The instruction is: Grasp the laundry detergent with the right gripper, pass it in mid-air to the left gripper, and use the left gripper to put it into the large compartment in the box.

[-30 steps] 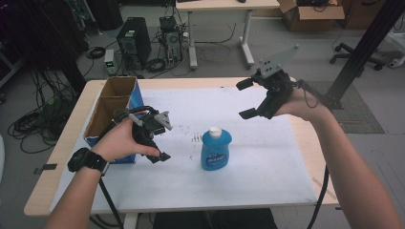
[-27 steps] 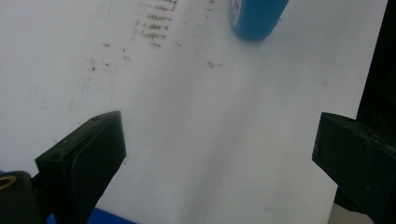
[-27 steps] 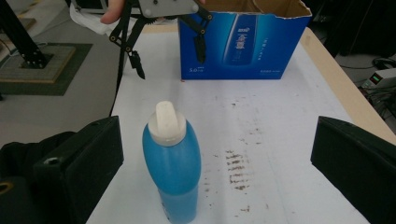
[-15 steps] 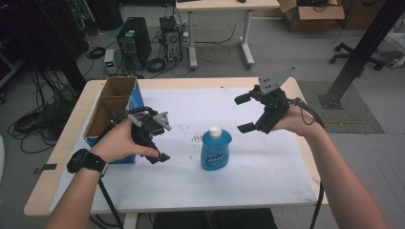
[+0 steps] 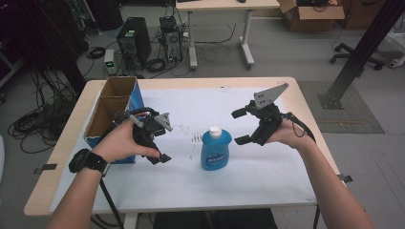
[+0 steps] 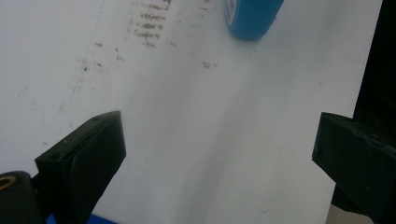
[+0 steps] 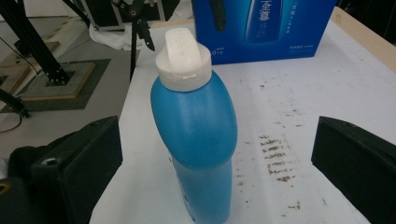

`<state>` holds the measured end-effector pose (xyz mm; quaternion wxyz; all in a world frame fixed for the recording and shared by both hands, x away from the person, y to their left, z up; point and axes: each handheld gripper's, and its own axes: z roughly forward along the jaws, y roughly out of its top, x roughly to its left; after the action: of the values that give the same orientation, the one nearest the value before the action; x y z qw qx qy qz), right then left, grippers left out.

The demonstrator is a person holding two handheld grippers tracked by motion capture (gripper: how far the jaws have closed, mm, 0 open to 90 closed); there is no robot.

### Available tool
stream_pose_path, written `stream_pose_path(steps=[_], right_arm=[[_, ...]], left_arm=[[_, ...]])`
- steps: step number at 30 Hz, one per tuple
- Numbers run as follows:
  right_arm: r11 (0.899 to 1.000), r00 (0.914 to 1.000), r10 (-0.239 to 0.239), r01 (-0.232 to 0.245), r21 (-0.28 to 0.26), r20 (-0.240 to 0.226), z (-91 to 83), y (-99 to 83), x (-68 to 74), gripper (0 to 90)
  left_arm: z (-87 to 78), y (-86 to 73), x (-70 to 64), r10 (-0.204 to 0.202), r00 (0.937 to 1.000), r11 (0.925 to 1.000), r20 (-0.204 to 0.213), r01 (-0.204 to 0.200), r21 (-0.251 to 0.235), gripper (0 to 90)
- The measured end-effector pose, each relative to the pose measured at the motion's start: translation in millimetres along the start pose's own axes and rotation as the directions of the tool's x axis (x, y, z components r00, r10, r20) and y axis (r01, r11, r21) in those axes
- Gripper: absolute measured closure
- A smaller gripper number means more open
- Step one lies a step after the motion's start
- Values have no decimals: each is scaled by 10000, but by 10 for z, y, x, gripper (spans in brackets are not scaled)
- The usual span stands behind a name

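You are standing the blue bottle (image 5: 216, 149) upright near the middle of the white table (image 5: 267, 191), white cap up, so either hand can reach it. You are bringing your right gripper (image 5: 244, 127) in from the right, just beside the bottle and not touching it; its jaws are spread wide and holding nothing, and in the right gripper view the bottle (image 7: 196, 126) is sitting between them, lined up for a side grasp on its body. You are keeping your left gripper (image 5: 160, 139) lower, left of the bottle and apart from it, jaws also wide and empty, pointing at bare table. The open cardboard box (image 5: 111, 110) is waiting at the far left, likely where the bottle belongs.
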<state>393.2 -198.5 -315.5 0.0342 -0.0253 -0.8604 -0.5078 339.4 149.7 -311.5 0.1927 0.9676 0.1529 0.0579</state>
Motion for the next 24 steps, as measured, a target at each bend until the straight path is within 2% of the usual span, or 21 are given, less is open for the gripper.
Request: stream_pose_path(steps=[13, 24], right_arm=[[9993, 9990, 341, -345, -135, -285, 218, -240, -34, 16], [9988, 9971, 480, -486, -85, -590, 430, -349, -47, 17]], left_arm=[[30, -9, -3, 35, 9999, 10000, 115, -35, -17, 32], [34, -25, -14, 31, 9999, 10000, 141, -31, 18, 32]])
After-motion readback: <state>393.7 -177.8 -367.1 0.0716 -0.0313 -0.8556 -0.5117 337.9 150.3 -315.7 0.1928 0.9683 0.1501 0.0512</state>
